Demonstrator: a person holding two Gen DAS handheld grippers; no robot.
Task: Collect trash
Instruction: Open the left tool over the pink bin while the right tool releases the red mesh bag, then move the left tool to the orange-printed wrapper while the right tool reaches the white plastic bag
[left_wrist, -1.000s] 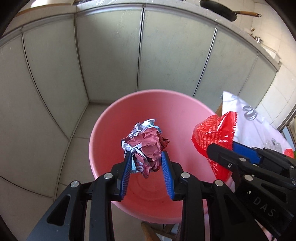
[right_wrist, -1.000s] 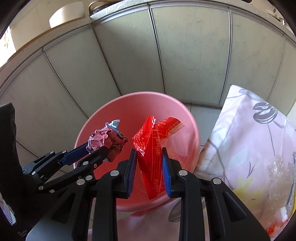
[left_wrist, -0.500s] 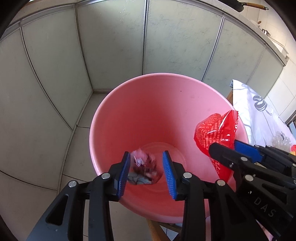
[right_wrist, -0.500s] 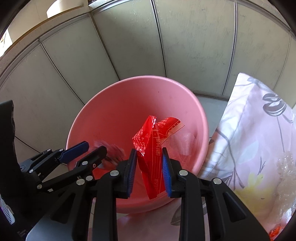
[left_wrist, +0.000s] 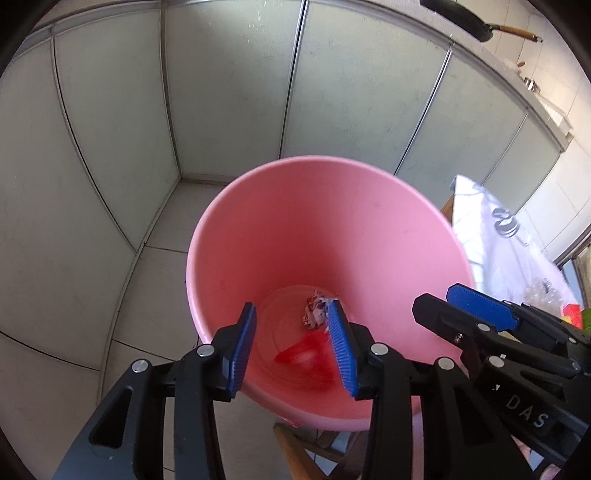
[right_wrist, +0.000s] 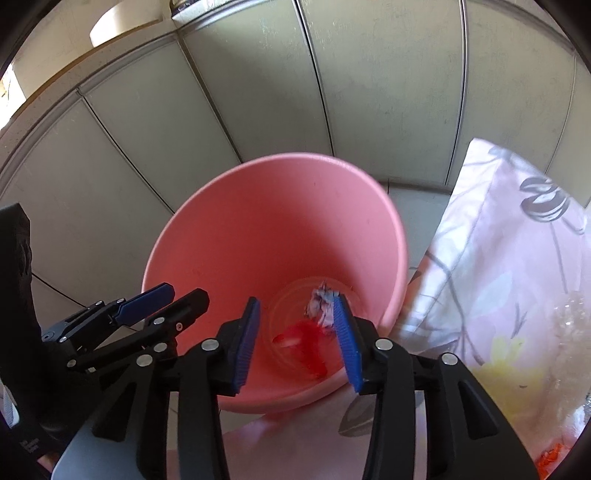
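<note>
A pink bucket (left_wrist: 369, 229) stands on the floor below both grippers; it also shows in the right wrist view (right_wrist: 229, 236). A crumpled pink and white wrapper (left_wrist: 314, 314) lies on its bottom, also seen in the right wrist view (right_wrist: 322, 306). A red plastic wrapper (left_wrist: 301, 354) lies blurred beside it, also in the right wrist view (right_wrist: 301, 338). My left gripper (left_wrist: 293, 345) is open and empty above the bucket. My right gripper (right_wrist: 297, 341) is open and empty above it too, and shows at the right of the left wrist view (left_wrist: 461, 306).
Grey-green cabinet doors (left_wrist: 229, 92) stand behind the bucket on a tiled floor (left_wrist: 147, 288). A table with a floral cloth (right_wrist: 509, 258) sits to the right, with clear crinkled plastic (right_wrist: 569, 321) on it. A frying pan (left_wrist: 465, 18) rests on the counter.
Both grippers have opened. The crumpled wrapper dropped first, then the red wrapper; both now lie on the bucket's bottom.
</note>
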